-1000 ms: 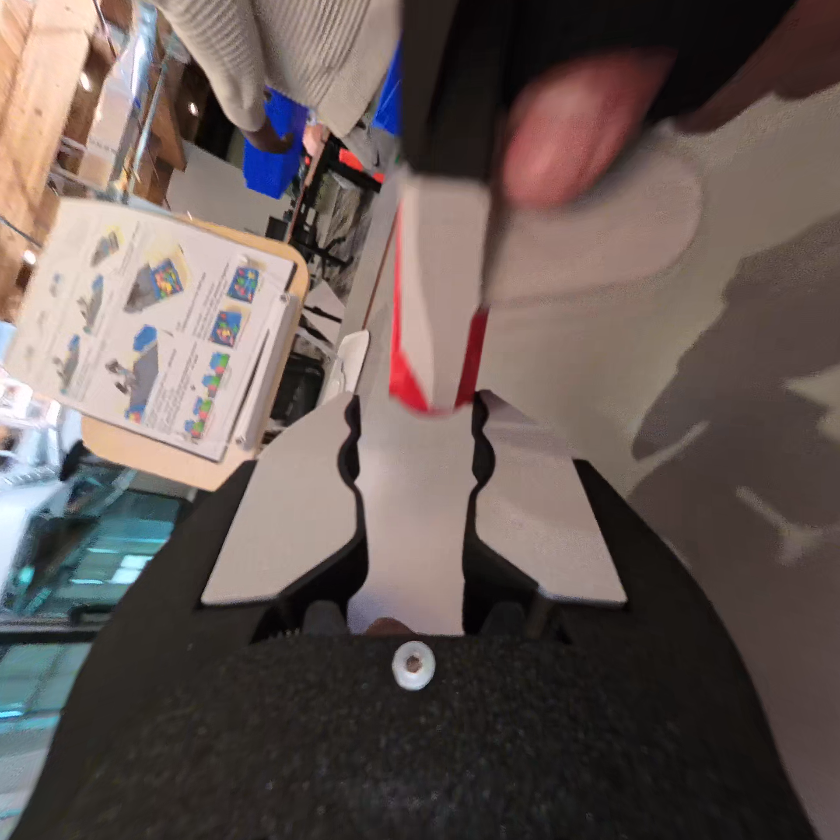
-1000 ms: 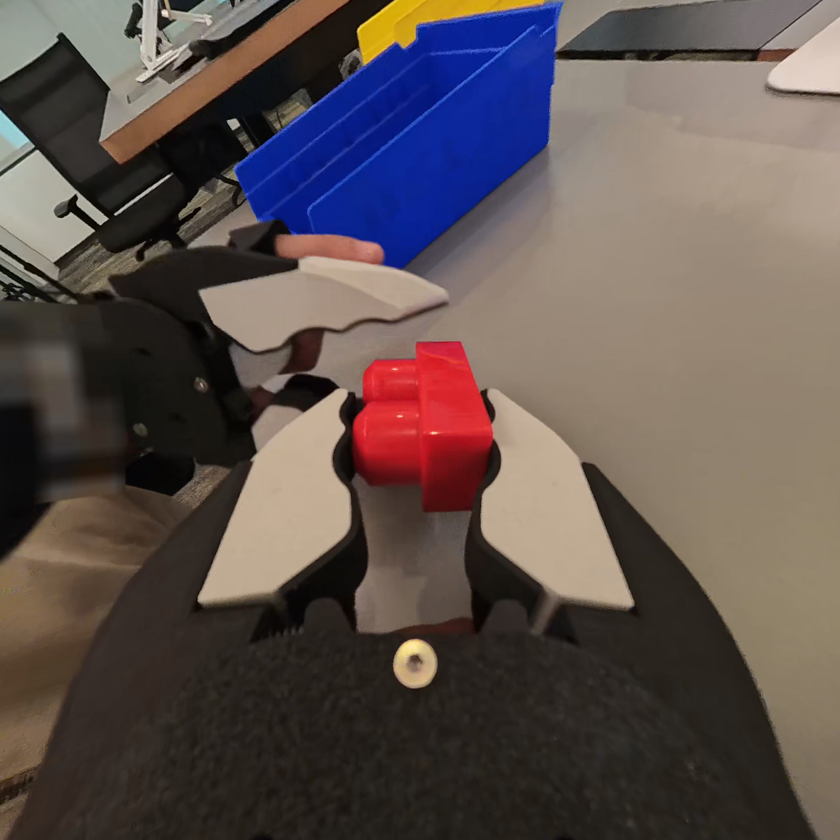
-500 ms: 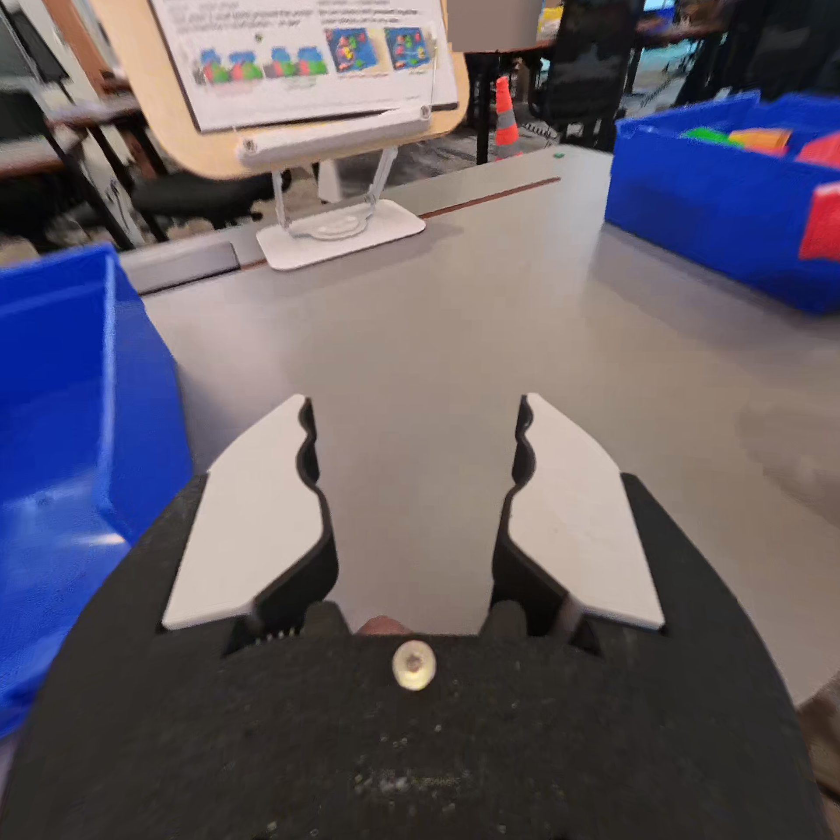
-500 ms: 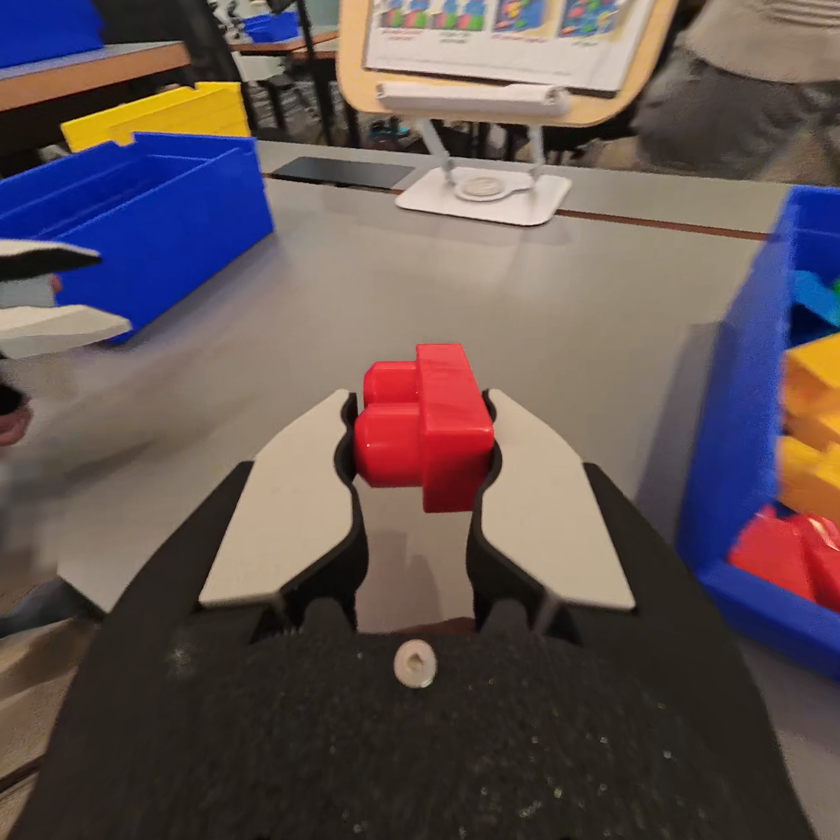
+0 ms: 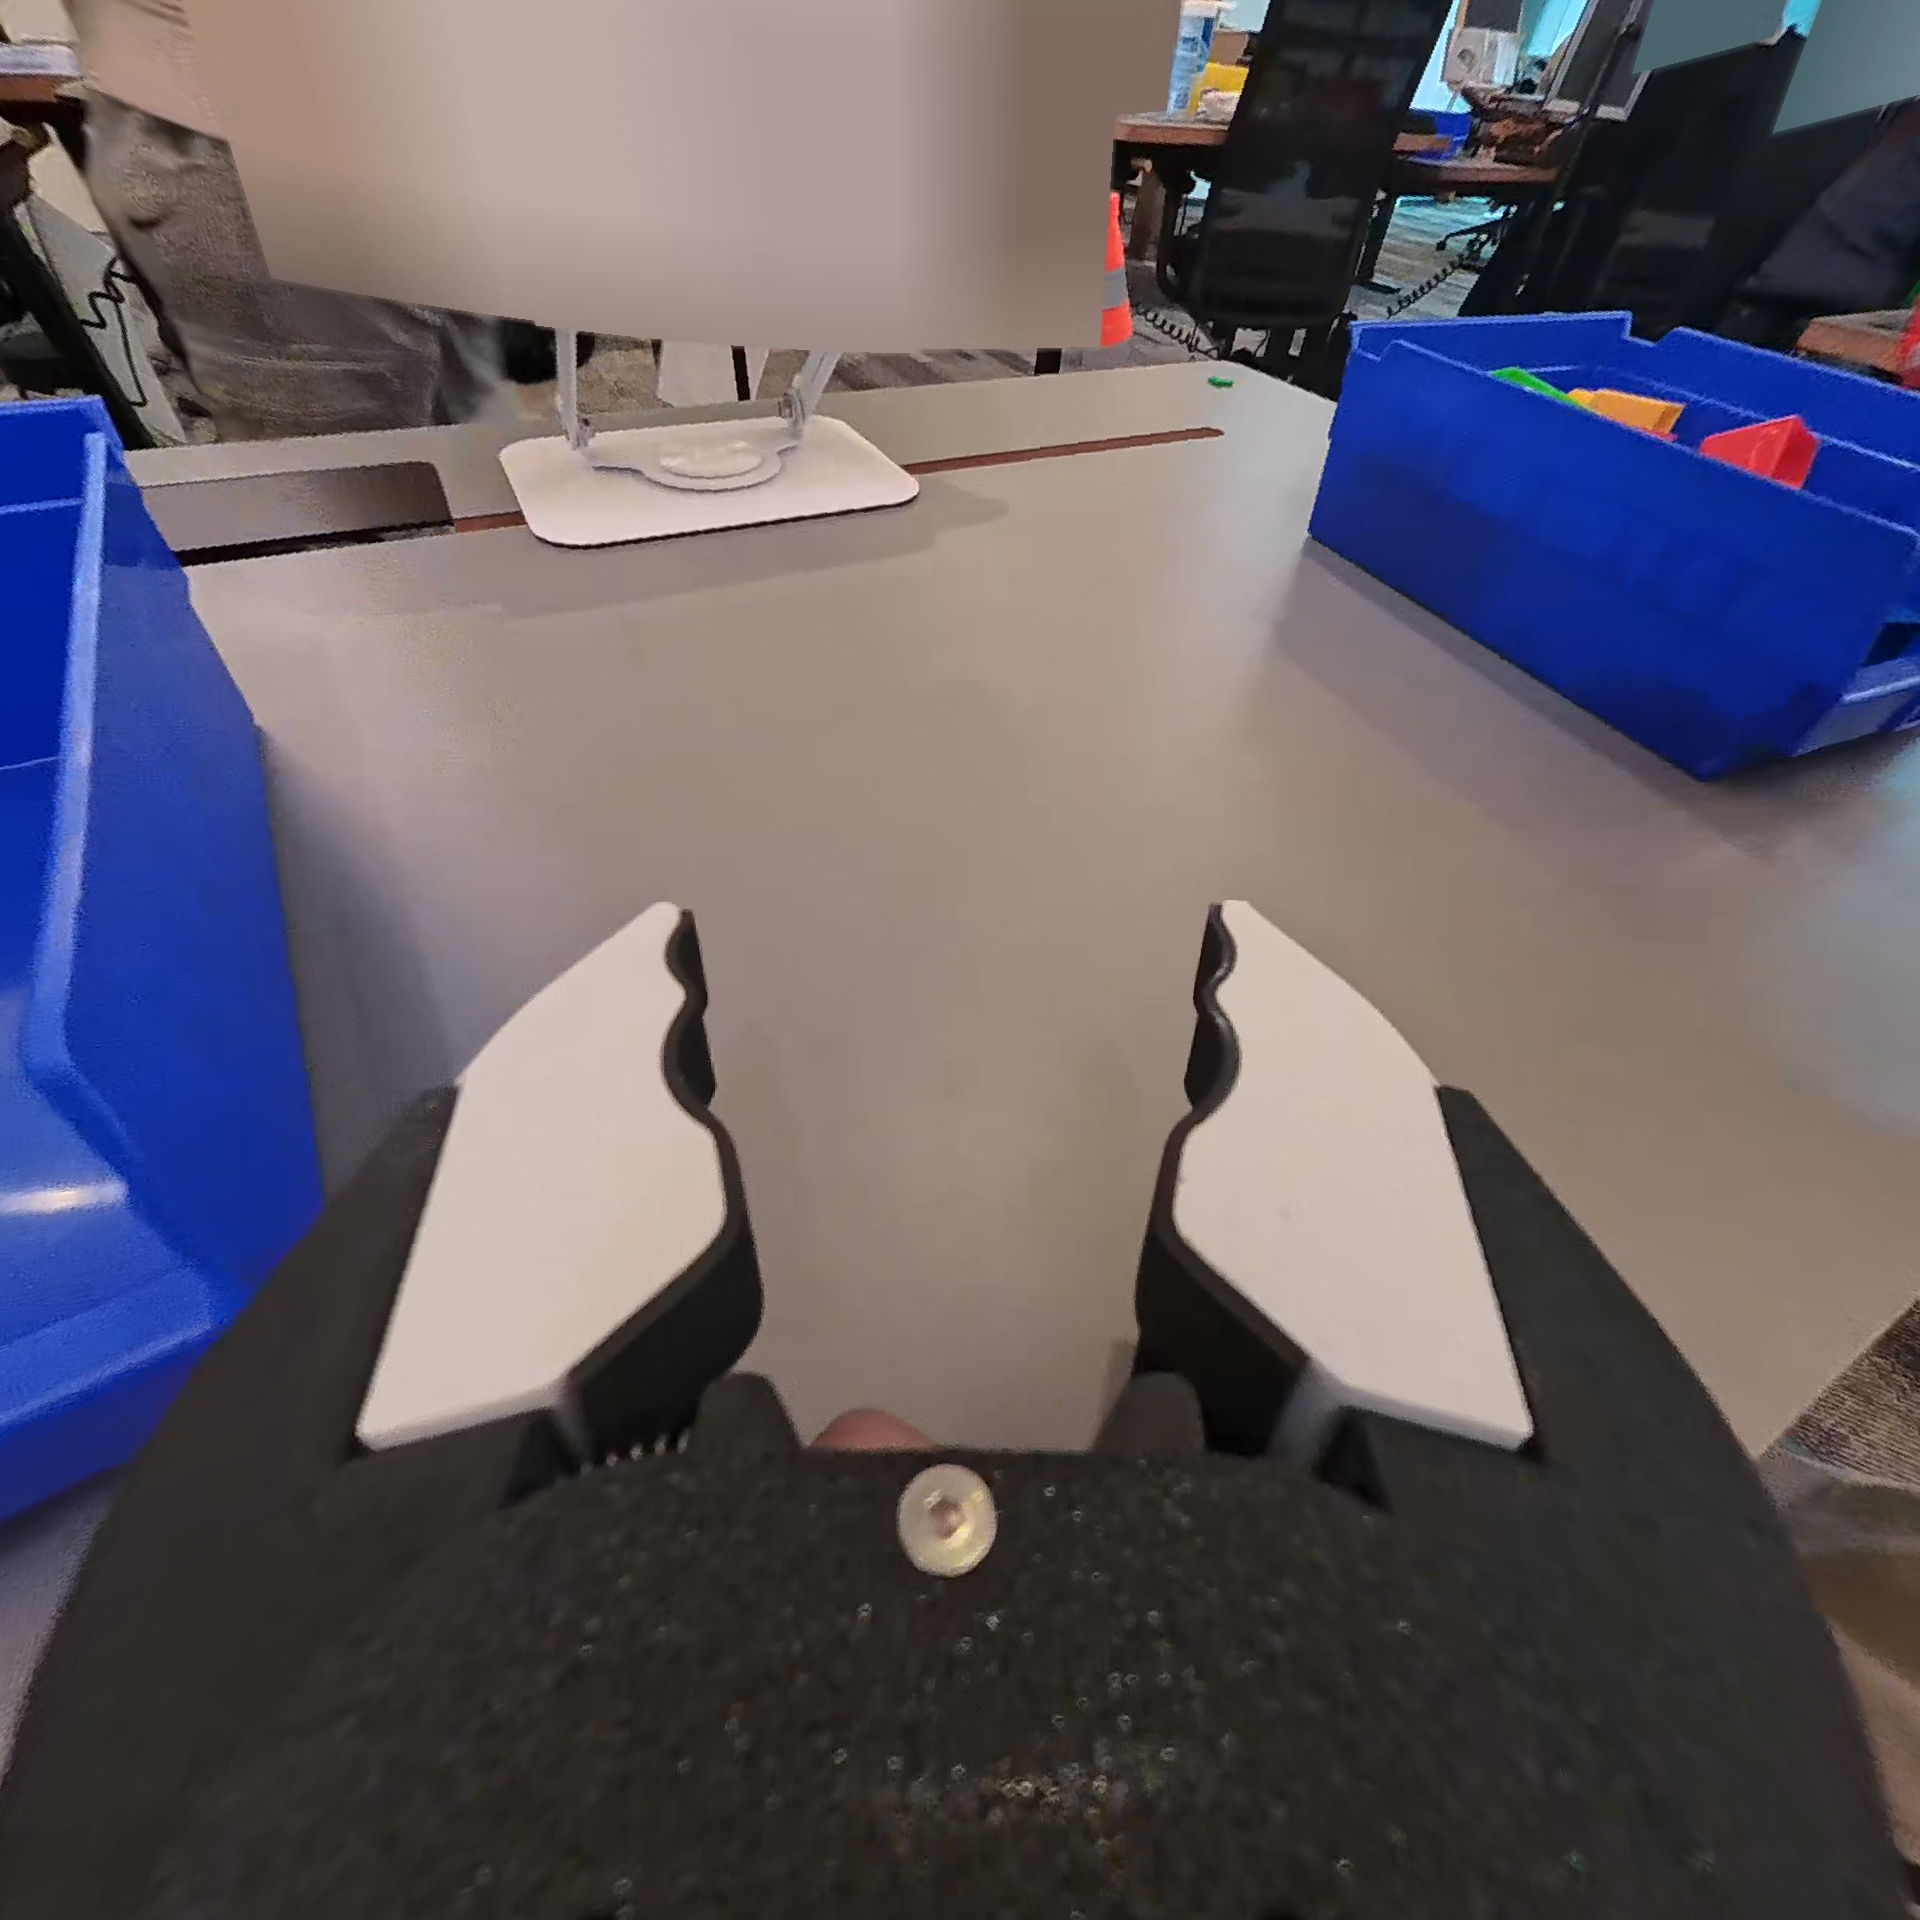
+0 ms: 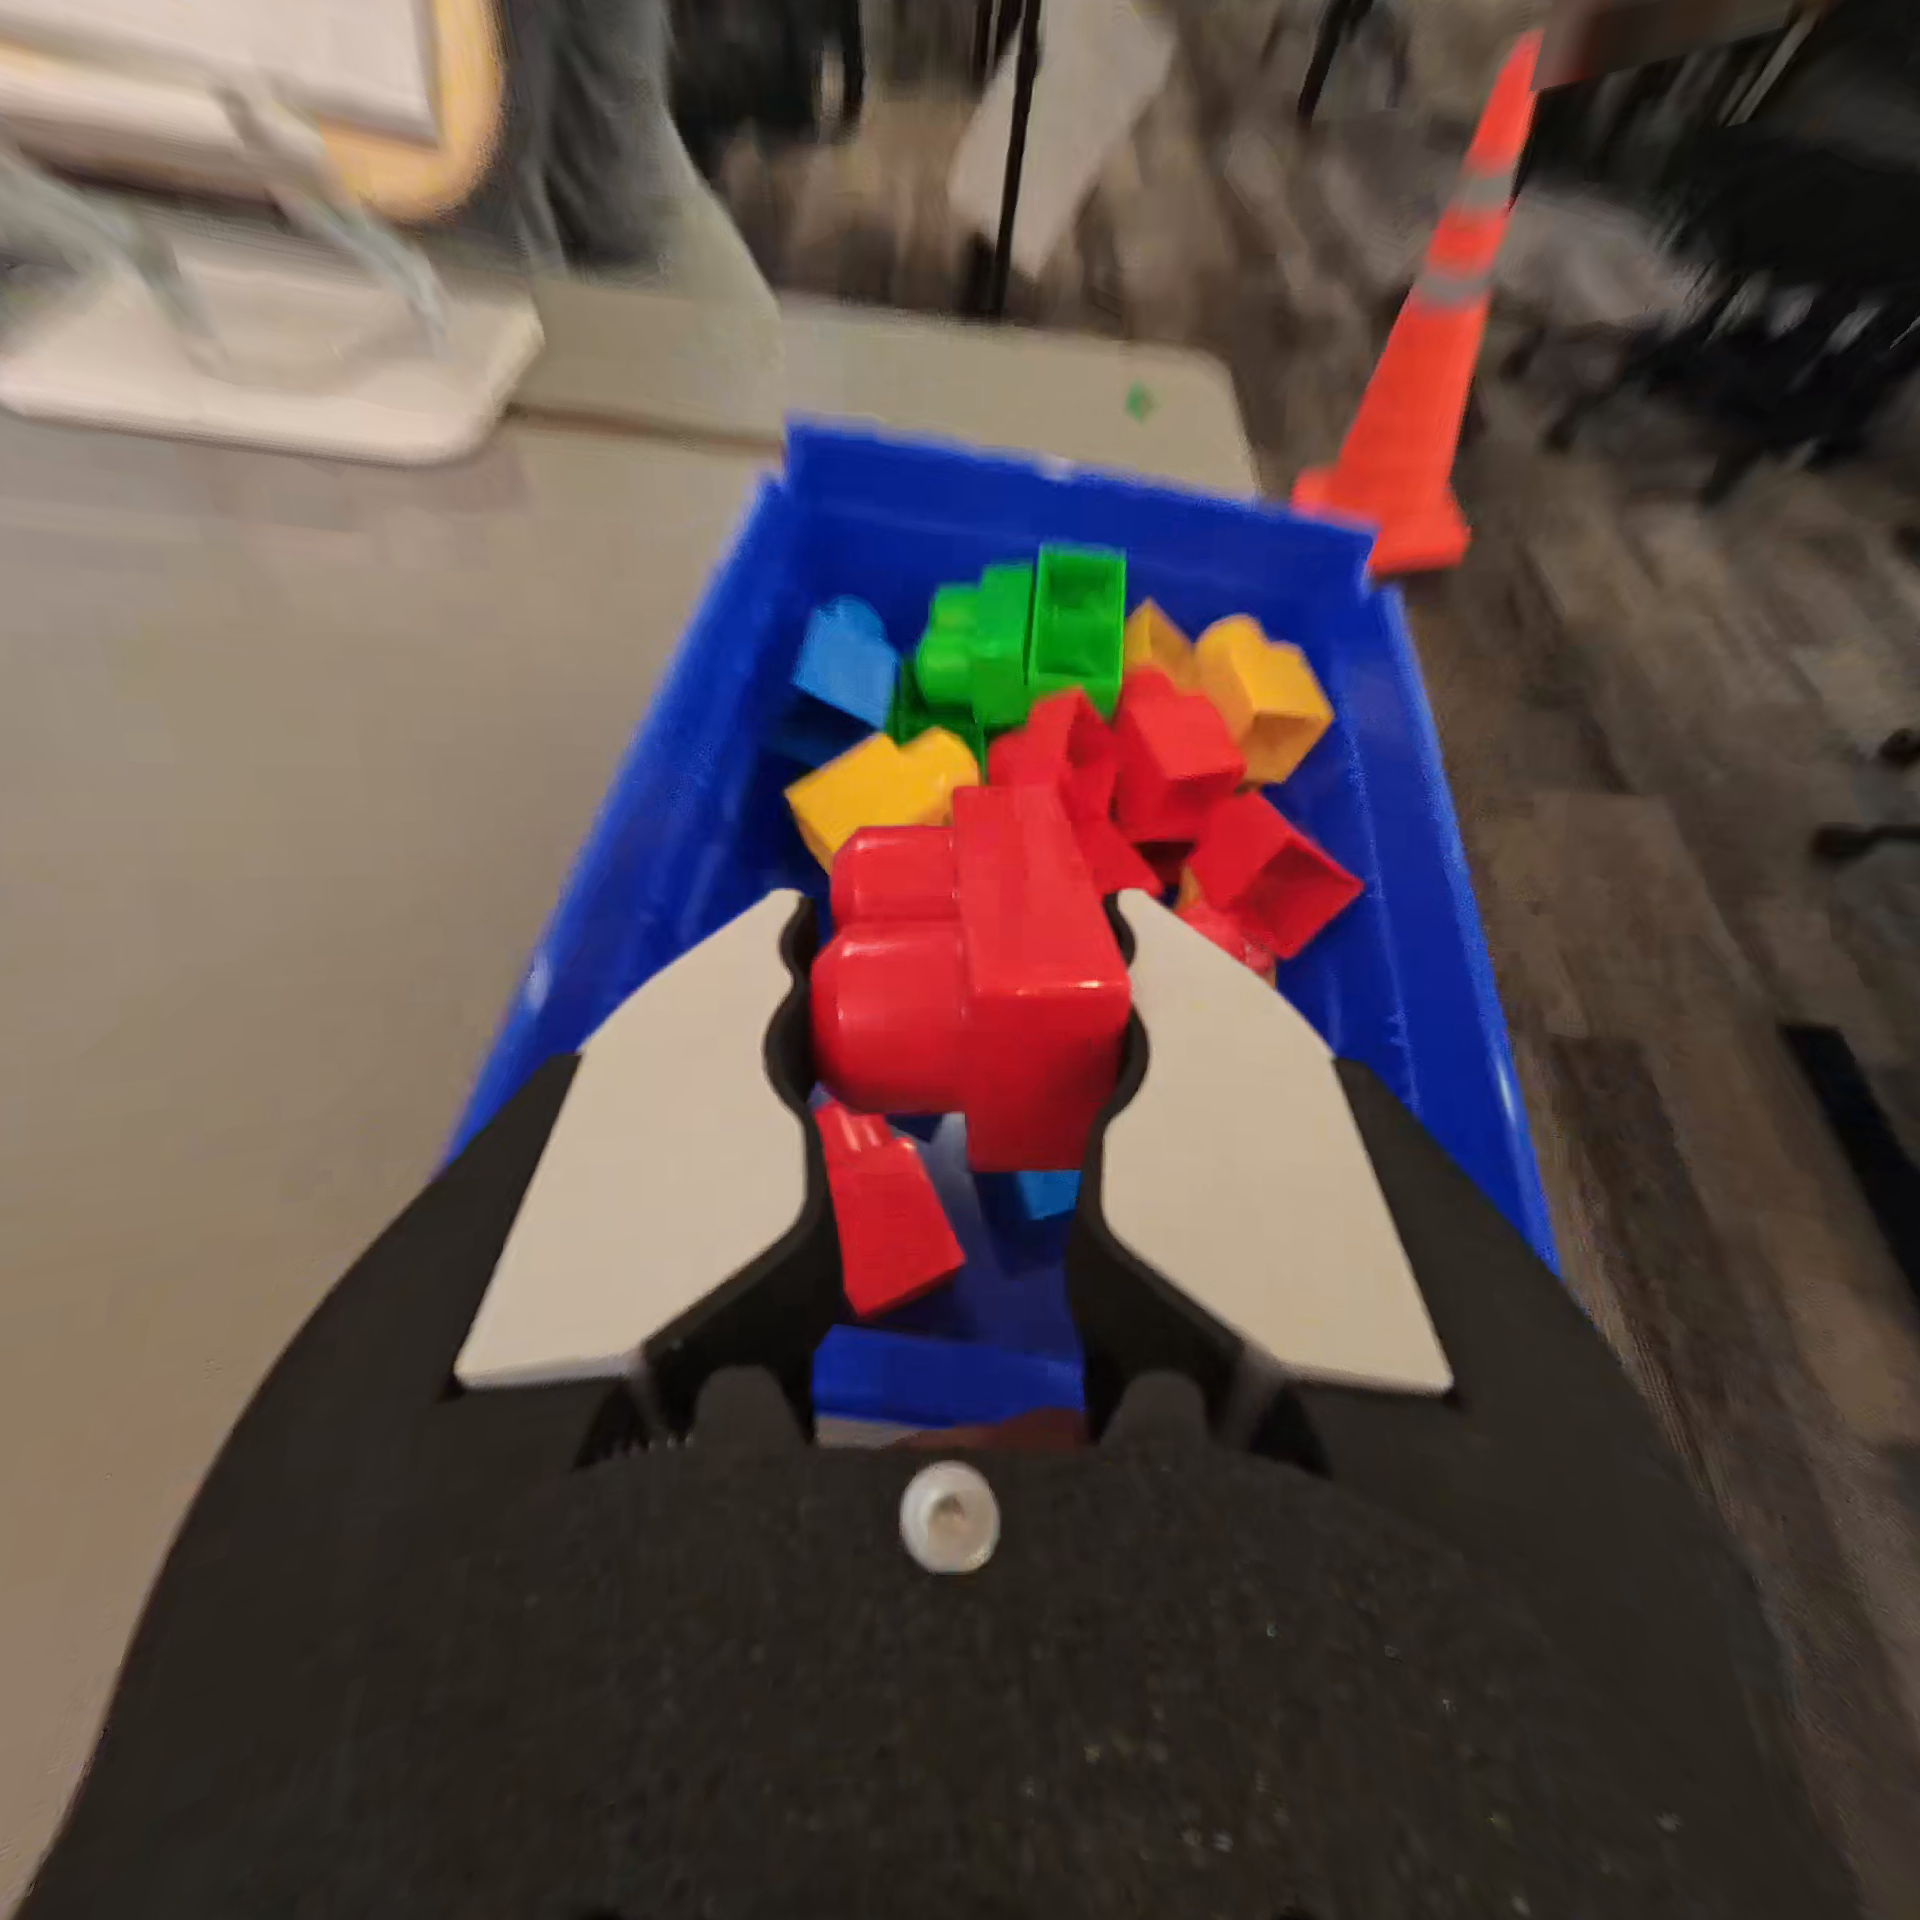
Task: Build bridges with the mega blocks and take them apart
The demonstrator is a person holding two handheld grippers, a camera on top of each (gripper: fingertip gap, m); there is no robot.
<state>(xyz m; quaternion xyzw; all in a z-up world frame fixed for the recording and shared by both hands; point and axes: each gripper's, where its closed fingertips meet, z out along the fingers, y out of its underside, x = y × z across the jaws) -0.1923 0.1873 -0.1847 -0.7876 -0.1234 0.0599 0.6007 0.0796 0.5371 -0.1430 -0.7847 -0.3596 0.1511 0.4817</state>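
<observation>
Right hand-held gripper (image 6: 961, 920) pinching a red block (image 6: 997, 987) above the blue bin (image 6: 665, 862).
Bin is holding loose red, yellow, green and blue blocks (image 6: 1049, 717); the glossy two-stud block is pointing its studs to 9 o'clock. Left hand-held gripper (image 5: 951, 914) is hovering spread over bare desk (image 5: 935, 727); another blue bin (image 5: 135, 935) at 9 o'clock.

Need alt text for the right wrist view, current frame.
The right gripper holds a red block above a blue bin of red, yellow, green and blue blocks at the grey table edge. An orange cone stands on the floor beyond; the frame is motion-blurred.
</observation>
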